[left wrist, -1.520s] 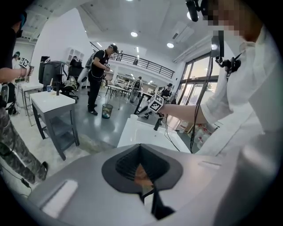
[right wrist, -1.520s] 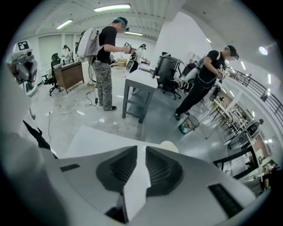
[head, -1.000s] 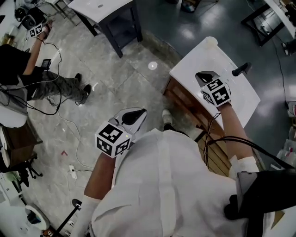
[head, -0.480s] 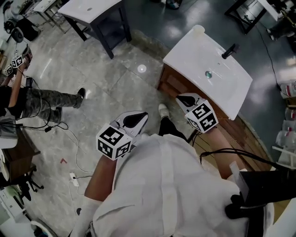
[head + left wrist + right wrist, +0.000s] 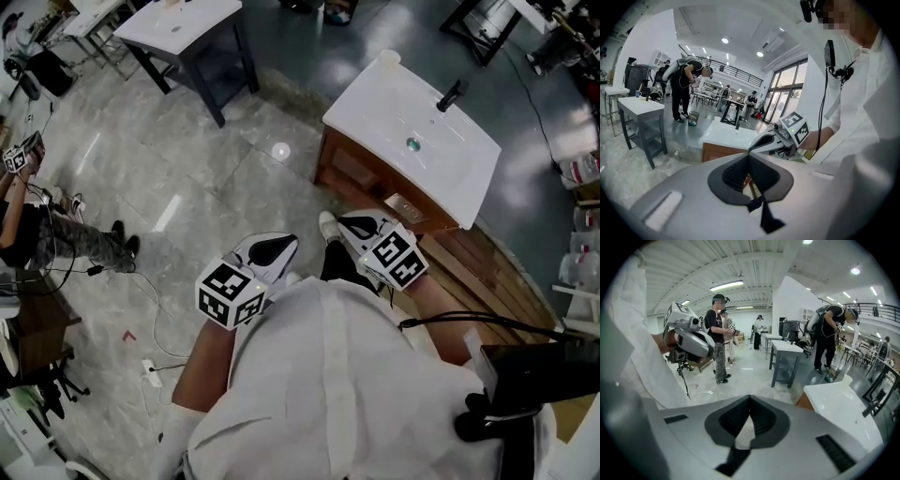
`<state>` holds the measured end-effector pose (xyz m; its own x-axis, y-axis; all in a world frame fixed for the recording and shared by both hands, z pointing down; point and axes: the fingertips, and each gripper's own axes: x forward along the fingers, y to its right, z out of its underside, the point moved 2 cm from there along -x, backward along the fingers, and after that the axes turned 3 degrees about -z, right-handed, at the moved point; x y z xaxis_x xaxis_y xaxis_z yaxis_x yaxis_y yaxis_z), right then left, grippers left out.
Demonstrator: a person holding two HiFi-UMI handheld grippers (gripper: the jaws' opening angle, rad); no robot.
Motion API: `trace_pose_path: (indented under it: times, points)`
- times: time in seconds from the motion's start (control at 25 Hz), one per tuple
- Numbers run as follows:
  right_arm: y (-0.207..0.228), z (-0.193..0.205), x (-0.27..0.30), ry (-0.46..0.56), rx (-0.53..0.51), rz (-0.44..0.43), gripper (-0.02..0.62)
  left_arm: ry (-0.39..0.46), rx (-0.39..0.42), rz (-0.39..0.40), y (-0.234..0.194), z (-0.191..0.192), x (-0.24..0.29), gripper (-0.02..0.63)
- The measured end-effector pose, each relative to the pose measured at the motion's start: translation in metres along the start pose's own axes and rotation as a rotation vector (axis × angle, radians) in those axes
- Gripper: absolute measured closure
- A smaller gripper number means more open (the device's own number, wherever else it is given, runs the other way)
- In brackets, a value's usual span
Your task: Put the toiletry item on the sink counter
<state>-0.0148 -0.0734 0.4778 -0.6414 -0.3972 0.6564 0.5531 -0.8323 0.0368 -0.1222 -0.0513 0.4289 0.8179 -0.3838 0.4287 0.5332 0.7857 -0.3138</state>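
The white sink counter (image 5: 375, 103) on its wooden cabinet stands ahead of me, with a black faucet (image 5: 450, 94) and a drain. A small pale round item (image 5: 389, 58) sits on the counter's far corner. My left gripper (image 5: 292, 241) and right gripper (image 5: 343, 218) are both held close to my chest, short of the counter, shut with nothing between the jaws. In the left gripper view the jaws (image 5: 749, 154) meet, and the counter (image 5: 726, 133) lies beyond. The right gripper view shows its jaws (image 5: 749, 397) meeting, with the counter (image 5: 839, 406) at lower right.
A grey table (image 5: 183, 19) stands at the far left. A person sits on the floor (image 5: 56, 234) at the left edge, with cables (image 5: 141, 281) and a power strip (image 5: 148, 349) nearby. Wooden boards (image 5: 487, 272) lie right of the cabinet. Several people stand in the background.
My right gripper has drawn back from above the sink counter to my chest. The counter now lies farther ahead. The left gripper has hardly moved.
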Motion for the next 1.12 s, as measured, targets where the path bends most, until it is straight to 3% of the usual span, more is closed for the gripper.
trace_pose_path:
  times: [0.68,1.12]
  points:
    - [-0.048,-0.023,0.016,0.019,-0.081,-0.063,0.591,0.000,-0.029,-0.063,0.006,0.027,-0.044,0.600]
    - [-0.033,-0.002,0.001,0.016,-0.064,-0.041,0.591,-0.047,-0.030,-0.026,0.012,0.031,-0.015,0.600]
